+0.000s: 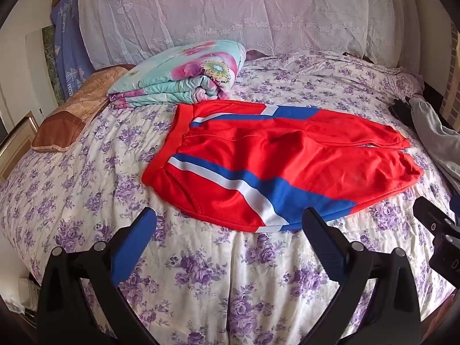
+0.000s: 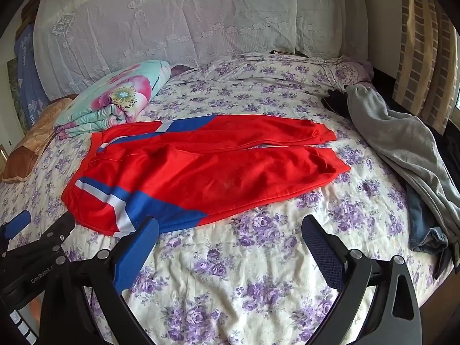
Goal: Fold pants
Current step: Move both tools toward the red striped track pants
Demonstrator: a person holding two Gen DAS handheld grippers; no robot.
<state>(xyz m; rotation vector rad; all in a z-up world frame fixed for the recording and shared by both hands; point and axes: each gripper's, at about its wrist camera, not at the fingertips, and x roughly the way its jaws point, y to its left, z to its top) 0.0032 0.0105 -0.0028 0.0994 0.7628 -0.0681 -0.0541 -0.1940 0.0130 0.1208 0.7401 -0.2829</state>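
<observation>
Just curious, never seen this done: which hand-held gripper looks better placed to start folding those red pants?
Probably left: the left hand-held gripper hangs open at the red pants near edge; the right hand-held gripper faces mostly bedspread.

Red pants (image 1: 287, 161) with blue-and-white stripes lie flat, unfolded, legs side by side, on the bedspread.

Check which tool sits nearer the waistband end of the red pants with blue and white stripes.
Left. The left tool hangs open just short of the red pants' hip edge; the right tool, also open, sits further toward the legs.
</observation>
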